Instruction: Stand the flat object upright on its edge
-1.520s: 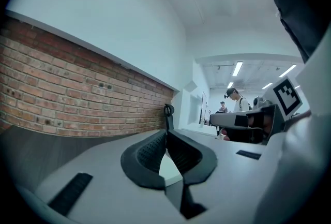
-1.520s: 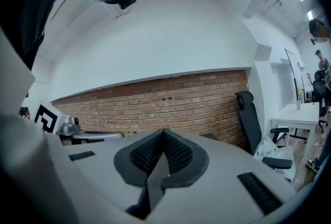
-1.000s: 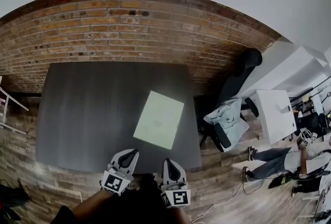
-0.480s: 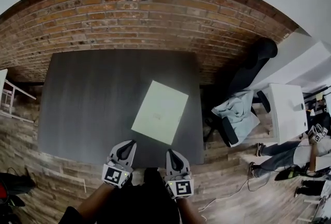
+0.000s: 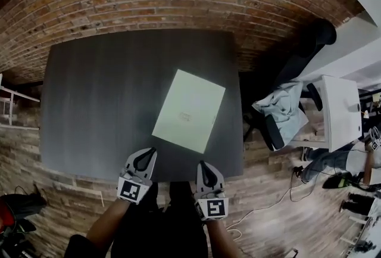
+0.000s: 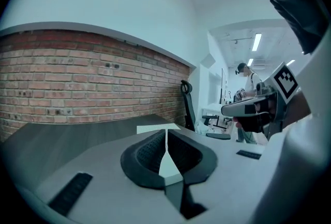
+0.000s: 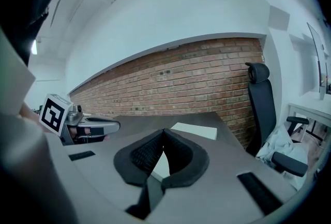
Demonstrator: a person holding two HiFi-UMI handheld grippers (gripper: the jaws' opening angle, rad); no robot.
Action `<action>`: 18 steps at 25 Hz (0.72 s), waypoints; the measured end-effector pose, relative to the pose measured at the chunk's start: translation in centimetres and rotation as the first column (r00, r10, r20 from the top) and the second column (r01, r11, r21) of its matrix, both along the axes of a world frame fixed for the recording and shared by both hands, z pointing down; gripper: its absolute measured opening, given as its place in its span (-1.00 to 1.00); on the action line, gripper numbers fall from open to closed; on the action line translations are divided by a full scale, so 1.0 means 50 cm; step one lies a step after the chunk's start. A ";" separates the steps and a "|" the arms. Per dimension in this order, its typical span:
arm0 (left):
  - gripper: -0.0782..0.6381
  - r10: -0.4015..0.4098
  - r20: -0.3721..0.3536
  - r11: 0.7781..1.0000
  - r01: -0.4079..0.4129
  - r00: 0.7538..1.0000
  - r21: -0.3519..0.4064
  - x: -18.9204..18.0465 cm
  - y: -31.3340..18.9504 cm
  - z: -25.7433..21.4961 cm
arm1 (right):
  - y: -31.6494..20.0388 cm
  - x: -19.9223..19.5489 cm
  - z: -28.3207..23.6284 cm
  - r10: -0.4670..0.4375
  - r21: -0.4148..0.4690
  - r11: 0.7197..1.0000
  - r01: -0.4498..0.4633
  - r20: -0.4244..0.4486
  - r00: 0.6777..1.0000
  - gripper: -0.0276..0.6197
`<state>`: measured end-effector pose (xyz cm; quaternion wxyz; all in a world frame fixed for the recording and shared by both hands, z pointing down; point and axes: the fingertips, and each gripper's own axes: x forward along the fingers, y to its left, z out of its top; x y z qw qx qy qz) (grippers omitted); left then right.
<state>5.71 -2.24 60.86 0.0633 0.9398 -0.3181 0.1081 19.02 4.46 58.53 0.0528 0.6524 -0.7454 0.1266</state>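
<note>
Dark table [image 5: 107, 102], left tongs [image 5: 151, 151] closed, empty, right tongs [image 5: 201, 164] closed, empty

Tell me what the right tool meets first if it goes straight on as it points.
Likely the pale flat panel lying on the dark table, just ahead of the right tool, though depth is unclear.
</note>
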 end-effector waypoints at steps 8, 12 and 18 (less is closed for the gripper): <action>-0.67 0.017 0.044 0.999 -0.015 0.999 -0.050 -0.007 -0.021 0.095 | 0.004 -0.015 0.088 -0.036 -0.078 0.996 0.034 -0.029 0.999 -0.84; -0.67 0.022 0.053 0.999 -0.021 0.998 -0.030 -0.005 -0.029 0.120 | 0.000 -0.006 0.117 -0.016 -0.099 0.995 0.014 -0.019 1.000 -0.84; -0.67 0.059 0.086 0.997 -0.054 0.995 -0.058 -0.006 -0.026 0.183 | 0.004 0.020 0.178 0.040 -0.144 0.989 -0.042 -0.022 0.999 -0.84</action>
